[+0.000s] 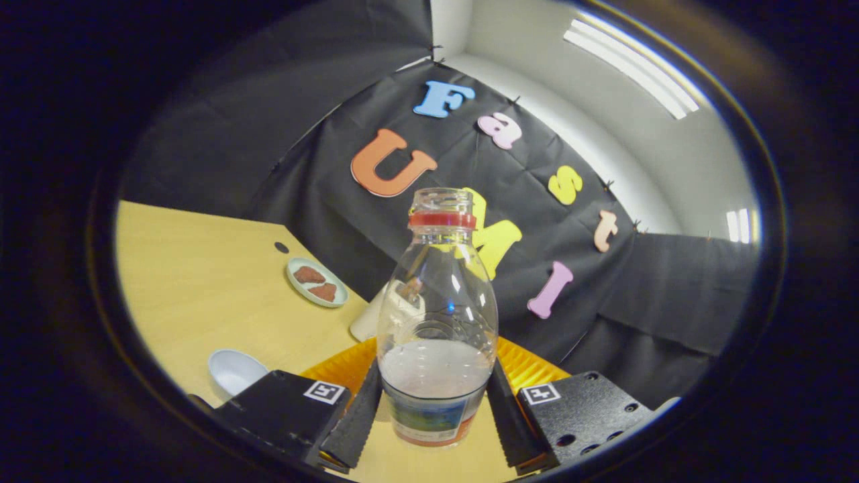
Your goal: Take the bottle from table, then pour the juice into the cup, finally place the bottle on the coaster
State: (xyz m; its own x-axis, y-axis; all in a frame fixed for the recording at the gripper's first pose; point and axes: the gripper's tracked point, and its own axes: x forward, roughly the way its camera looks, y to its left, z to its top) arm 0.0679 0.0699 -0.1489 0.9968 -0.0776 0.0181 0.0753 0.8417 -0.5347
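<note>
Gripping the clear plastic bottle (437,322) low on its body, the hand-held gripper (435,417) has one finger pressed against each side at about the level of the liquid, just above the label band, so the jaws stand narrow and closed on it. The bottle is upright between the fingers, its cap off and a red ring round the open neck, with pale juice filling only the bottom part. Whether its base rests on the yellow ribbed coaster (530,365) that shows just behind it or is held a little above the worktop (201,295) cannot be told.

The bottle looks light, being mostly empty, and its thin wall will likely give under pressure; the smooth plastic may slip, so the hold low on the body, near the liquid's weight, seems a sound place. With the neck open, any tilt would spill.

Beside the fingers on the left, near the worktop's near edge, sits a small white bowl (235,371). Just beyond the bottle stands a pale cup (370,320), partly hidden by it. Farther off, toward the worktop's far edge, lies a light green saucer (317,282) with two brown pieces on it.
</note>
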